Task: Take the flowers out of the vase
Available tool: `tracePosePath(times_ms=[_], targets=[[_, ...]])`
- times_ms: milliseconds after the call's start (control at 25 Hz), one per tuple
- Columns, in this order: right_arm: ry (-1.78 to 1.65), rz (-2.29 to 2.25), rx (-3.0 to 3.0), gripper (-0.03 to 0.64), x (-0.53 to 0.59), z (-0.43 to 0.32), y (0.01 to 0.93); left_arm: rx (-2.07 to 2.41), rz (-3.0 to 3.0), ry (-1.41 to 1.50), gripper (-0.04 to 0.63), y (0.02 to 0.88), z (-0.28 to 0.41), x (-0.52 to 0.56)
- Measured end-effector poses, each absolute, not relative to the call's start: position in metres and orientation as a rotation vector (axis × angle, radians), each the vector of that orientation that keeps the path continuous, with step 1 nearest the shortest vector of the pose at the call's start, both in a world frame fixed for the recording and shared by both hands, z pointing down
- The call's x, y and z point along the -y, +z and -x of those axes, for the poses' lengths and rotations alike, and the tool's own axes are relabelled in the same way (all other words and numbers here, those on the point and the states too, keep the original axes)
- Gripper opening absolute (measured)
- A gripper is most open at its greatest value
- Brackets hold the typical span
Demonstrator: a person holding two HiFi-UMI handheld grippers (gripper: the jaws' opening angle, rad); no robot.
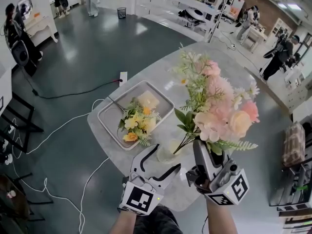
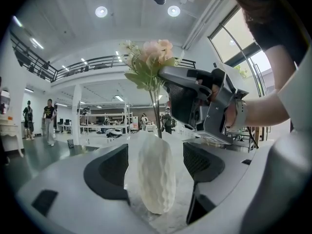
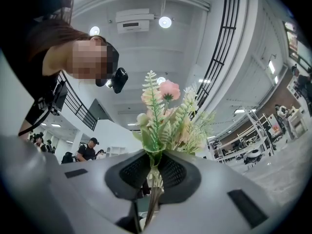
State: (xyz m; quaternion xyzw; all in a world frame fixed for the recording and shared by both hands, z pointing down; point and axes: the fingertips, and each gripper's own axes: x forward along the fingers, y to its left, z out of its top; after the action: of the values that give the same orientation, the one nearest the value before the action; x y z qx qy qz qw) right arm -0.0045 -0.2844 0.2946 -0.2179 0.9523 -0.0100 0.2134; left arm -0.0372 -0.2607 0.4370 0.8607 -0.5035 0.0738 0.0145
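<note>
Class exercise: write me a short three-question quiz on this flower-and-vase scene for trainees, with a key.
1. True or false: the right gripper is shut on the pink bouquet's stems.
2. What stands between the left gripper's jaws?
3. The yellow flowers lie: A) in the tray B) on the floor C) in a box.
Key: 1 true; 2 the vase; 3 A.
</note>
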Motion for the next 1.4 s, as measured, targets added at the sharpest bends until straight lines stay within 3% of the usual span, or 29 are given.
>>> tracePosePath(times_ms=[1040, 1400], targets=[[0.164, 0.63, -2.591, 0.057, 0.283, 0.007, 0.274, 1.55, -2.684, 0.24, 0.347, 0.451, 0.047, 0.248], [0.183, 0.634, -2.583, 0.055, 0.274, -0.032, 0.228, 1.563, -2.66, 0.265, 0.347, 0.409, 0.017, 0.238]])
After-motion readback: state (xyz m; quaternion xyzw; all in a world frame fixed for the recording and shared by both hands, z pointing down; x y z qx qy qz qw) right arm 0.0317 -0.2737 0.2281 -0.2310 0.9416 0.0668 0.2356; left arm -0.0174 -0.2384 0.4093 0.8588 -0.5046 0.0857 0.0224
